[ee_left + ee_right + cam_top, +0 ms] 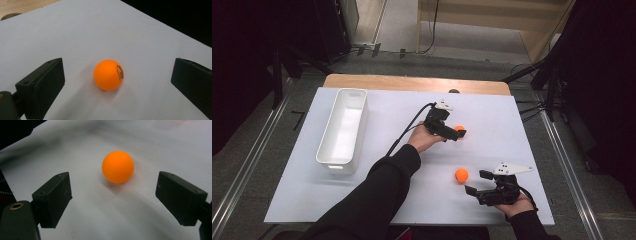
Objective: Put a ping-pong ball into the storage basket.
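Observation:
Two orange balls lie on the white sheet [382, 107]. The farther ball [459, 129] [108, 74] has black print on it and rests between the wide-apart jaws of my left gripper [455, 132] [119, 76], touching neither jaw. The left arm reaches across the table to it. The nearer ball [461, 174] [118, 166] lies just ahead of my right gripper [477, 182] [116, 188], slightly beyond its fingertips. That gripper stands open near the sheet's front right, with nothing between its jaws.
A long white bin [342, 130] stands empty on the left side of the sheet. A wooden table edge [412, 82] shows behind the sheet. Dark stands and cables surround the table on the floor.

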`<state>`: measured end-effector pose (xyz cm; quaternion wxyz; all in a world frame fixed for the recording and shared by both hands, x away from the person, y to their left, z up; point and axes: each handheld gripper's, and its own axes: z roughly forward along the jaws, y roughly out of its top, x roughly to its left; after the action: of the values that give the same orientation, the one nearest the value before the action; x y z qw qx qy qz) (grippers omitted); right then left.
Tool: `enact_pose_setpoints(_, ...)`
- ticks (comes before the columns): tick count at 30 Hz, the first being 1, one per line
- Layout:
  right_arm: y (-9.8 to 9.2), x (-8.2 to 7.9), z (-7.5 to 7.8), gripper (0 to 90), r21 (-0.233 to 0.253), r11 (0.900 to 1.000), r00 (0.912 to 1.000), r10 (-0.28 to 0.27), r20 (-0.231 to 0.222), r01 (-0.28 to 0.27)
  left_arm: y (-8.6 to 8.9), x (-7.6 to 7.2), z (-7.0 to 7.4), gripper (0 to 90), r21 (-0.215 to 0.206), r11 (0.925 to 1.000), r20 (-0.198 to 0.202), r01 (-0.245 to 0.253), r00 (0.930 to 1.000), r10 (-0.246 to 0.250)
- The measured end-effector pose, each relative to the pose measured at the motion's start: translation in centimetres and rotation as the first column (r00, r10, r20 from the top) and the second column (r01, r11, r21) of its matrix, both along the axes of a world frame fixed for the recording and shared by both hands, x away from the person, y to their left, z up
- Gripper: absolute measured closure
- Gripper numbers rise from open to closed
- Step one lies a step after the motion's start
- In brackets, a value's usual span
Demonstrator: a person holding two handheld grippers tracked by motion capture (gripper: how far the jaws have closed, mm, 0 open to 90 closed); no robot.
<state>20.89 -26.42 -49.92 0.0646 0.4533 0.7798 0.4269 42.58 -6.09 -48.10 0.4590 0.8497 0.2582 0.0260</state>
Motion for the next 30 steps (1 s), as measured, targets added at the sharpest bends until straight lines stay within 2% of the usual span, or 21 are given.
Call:
enact_pose_setpoints(7, -0.1, 0.0, 0.0, 12.0, 0.019, 1.0, 1.0, -0.001, 0.003, 0.001, -0.8, 0.1, -0.3, 2.0, 0.0, 1.0, 0.019, 0.01, 0.9998, -0.01)
enact_pose_setpoints(12, -0.1, 0.1, 0.1, 12.0, 0.023, 1.0, 1.0, 0.005, 0.002, -0.005, -1.2, 0.3, -0.8, 2.0, -0.001, 1.0, 0.029, -0.001, 0.9996, 0.001)
enact_pose_setpoints(18, -0.1, 0.1, 0.1, 12.0, 0.023, 1.0, 1.0, 0.006, 0.003, -0.006, -1.6, 0.4, -1.1, 4.8, 0.016, 0.9999, 0.062, -0.002, 0.9981, 0.001)
enact_pose_setpoints(21, 0.0, 0.2, 0.1, 12.0, 0.023, 1.0, 1.0, 0.007, 0.001, -0.007, -1.9, 0.6, -1.2, 4.9, 0.023, 0.9997, 0.047, 0.001, 0.9989, -0.002)
enact_pose_setpoints(30, -0.2, 0.1, 0.0, 12.0, 0.025, 1.0, 1.0, 0.002, -0.003, -0.002, -2.5, 0.6, -2.0, 5.3, 0.05, 0.9987, 0.057, 0.013, 0.9982, -0.016)
